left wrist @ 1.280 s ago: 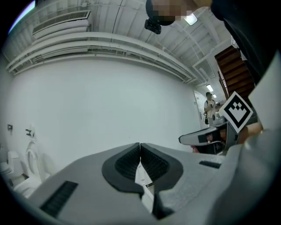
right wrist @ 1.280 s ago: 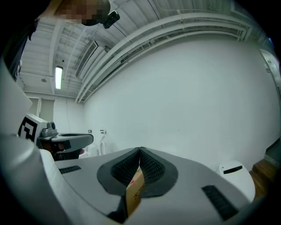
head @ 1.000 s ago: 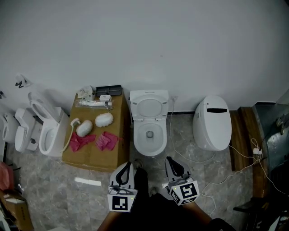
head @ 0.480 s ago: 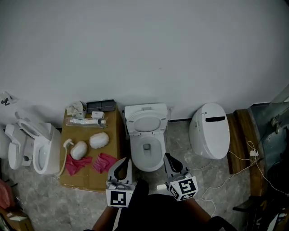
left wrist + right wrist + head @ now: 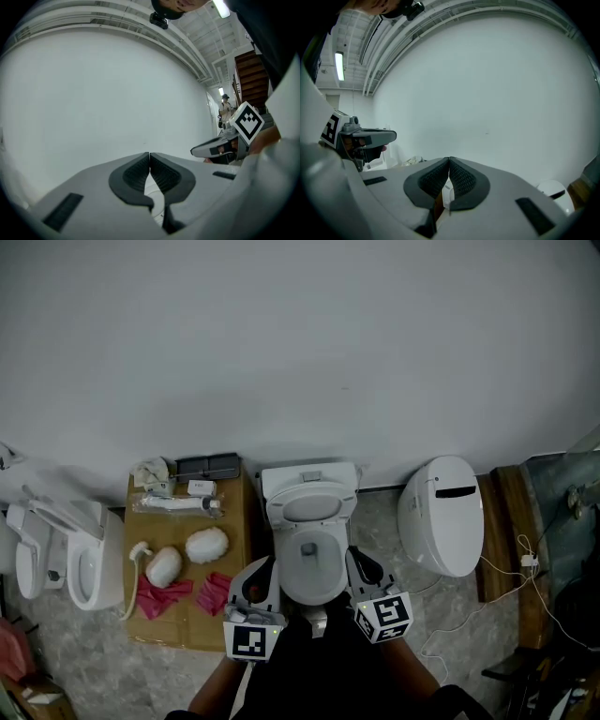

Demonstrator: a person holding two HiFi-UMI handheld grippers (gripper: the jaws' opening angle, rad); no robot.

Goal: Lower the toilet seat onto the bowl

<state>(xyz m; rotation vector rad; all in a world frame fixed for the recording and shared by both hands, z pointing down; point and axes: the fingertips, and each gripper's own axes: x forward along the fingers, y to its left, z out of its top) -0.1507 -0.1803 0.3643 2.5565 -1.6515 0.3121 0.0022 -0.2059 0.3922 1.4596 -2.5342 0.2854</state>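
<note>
- Two hand-held grey grippers, left (image 5: 260, 568) and right (image 5: 359, 562), had come forward since the earlier frame and now flanked the white ceramic bowl (image 5: 323, 582).
- Jaws of both were clenched together on nothing.
- White oval toilet seat (image 5: 309, 507) stood raised against the cistern.
- Brown cardboard sheet (image 5: 178, 624) with pink cloths (image 5: 159, 594) lay left; a closed white toilet (image 5: 441, 514) stood right.

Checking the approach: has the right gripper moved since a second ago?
Yes. The right gripper has advanced toward the toilet bowl: earlier it was short of the bowl's front rim, now it sits beside it.
</note>
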